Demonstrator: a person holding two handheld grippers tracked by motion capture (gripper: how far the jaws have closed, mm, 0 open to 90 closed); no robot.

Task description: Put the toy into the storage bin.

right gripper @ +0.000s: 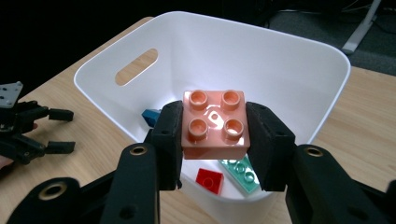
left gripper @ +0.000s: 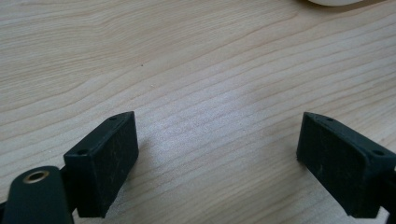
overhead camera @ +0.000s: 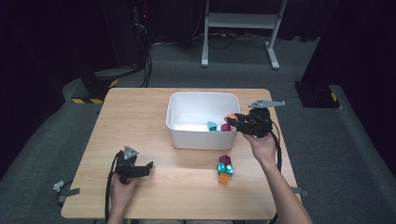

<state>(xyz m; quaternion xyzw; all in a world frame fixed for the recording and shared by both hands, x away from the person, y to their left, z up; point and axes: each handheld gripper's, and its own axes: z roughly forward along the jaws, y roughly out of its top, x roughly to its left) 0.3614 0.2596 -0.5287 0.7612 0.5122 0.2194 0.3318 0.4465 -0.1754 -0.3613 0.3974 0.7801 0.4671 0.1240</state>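
1. High view: a pale wood-grain table (overhead camera: 140, 126) carries a white plastic bin (overhead camera: 201, 120) with rounded corners. The right gripper (overhead camera: 232, 119) hangs over the bin's right rim, clamped on a salmon brick (overhead camera: 229, 116). A teal brick (overhead camera: 212, 125) and a dark red brick (overhead camera: 226, 127) lie inside the bin. A small pile of loose bricks (overhead camera: 224, 168) sits on the table just in front of the bin. The left gripper (overhead camera: 148, 166) rests on the table, well apart from them.

2. Left gripper view: its matte black jaws stand wide apart over bare wood, grasping nothing.

3. Right gripper view: the glossy, four-studded salmon brick (right gripper: 215, 123) is pinched by its smooth sides above the bin's near wall (right gripper: 224, 198). Judging from this, the slick plastic could slip early, and a release this close to the rim might bounce the brick out onto the table.
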